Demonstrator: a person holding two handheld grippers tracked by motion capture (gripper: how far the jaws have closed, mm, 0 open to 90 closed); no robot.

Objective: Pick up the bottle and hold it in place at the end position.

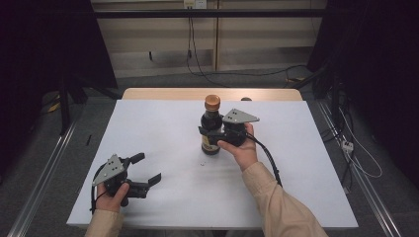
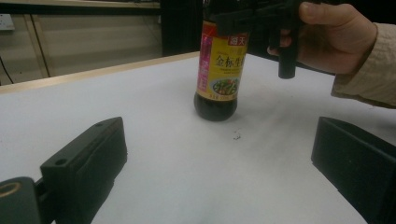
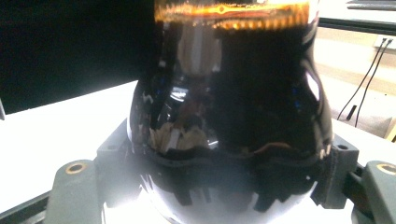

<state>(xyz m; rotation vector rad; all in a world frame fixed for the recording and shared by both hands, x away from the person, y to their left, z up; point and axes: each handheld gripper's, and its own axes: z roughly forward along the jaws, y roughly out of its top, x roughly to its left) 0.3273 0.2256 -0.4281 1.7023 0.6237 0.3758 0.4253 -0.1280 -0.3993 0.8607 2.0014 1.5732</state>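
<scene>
While the white tabletop (image 1: 163,197) carries little besides a small pale speck (image 1: 202,162) just near of the bottle and nothing blocks either hand, the dark sauce bottle (image 1: 211,129) with its orange cap (image 1: 213,101) stands upright a little far of centre. The right gripper (image 1: 210,133) comes in level from the bottle's right side, the hand wrapped round its body — its fingers (image 3: 109,154) are clamped on the bottle's dark shoulder, one on each flank. The left gripper (image 1: 146,172) rests at the near left, well apart from the bottle, pointing right — fingers (image 2: 88,154) spread wide, holding nothing.
</scene>
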